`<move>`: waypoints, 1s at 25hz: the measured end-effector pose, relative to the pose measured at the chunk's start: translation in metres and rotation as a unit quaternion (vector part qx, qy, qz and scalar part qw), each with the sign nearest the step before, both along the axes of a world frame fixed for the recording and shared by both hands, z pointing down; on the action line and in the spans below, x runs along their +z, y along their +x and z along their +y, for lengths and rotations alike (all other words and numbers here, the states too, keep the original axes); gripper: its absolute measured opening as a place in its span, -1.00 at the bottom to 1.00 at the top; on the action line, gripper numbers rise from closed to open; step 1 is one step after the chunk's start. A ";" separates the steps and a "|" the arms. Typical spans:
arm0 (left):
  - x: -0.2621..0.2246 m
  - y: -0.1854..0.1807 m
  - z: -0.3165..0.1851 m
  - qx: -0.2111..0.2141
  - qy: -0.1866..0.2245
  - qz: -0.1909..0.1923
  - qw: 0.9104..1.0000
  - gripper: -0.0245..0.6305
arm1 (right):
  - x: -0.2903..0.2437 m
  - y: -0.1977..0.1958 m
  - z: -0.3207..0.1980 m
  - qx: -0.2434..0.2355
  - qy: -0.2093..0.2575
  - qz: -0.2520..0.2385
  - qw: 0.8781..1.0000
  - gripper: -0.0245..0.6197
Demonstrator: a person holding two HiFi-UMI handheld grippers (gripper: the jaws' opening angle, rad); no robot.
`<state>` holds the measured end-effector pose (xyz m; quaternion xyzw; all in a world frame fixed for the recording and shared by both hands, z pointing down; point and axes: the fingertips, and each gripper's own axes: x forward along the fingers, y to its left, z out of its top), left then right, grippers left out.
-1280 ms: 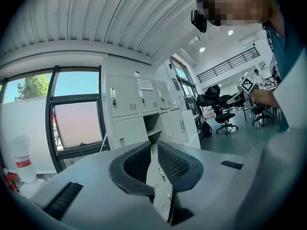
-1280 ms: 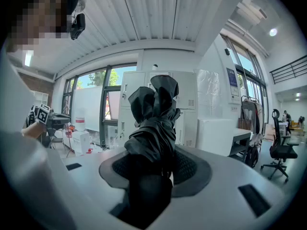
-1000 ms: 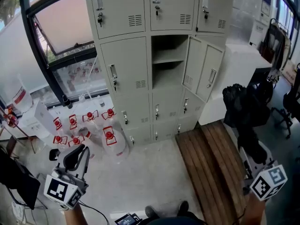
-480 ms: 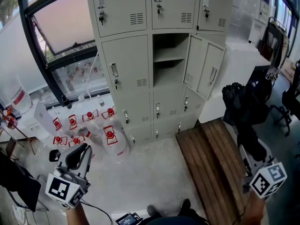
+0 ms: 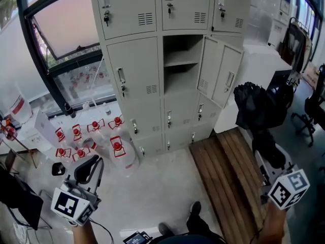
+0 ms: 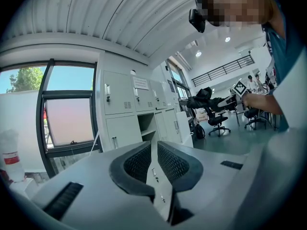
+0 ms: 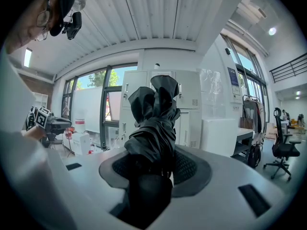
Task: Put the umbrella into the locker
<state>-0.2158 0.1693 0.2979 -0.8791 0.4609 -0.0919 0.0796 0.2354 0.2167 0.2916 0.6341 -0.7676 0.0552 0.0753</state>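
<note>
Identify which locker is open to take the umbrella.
The centre locker in the middle row: its door swings out to the right and its inner shelf shows; no other locker's inside is visible.

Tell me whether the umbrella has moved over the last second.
Yes. The umbrella, held in the right gripper, has shifted left and slightly up in the head view, closer to the open locker door.
</note>
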 end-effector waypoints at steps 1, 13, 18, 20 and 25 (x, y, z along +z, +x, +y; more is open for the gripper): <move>0.001 0.002 -0.002 -0.002 -0.001 -0.002 1.000 -0.75 | 0.001 0.002 -0.007 -0.003 0.000 -0.001 1.000 -0.30; 0.001 0.056 -0.050 -0.049 -0.009 -0.016 0.999 -0.75 | 0.021 0.038 -0.107 -0.068 -0.012 -0.015 0.998 -0.30; -0.005 0.091 -0.077 -0.061 -0.004 -0.010 0.998 -0.75 | 0.024 0.063 -0.150 -0.085 -0.014 -0.015 0.996 -0.30; -0.010 0.108 -0.086 -0.060 0.003 -0.003 0.998 -0.75 | 0.025 0.072 -0.165 -0.093 -0.014 -0.015 0.995 -0.30; -0.003 0.132 -0.102 -0.092 -0.011 -0.020 0.995 -0.75 | 0.031 0.092 -0.200 -0.118 -0.012 -0.016 0.993 -0.30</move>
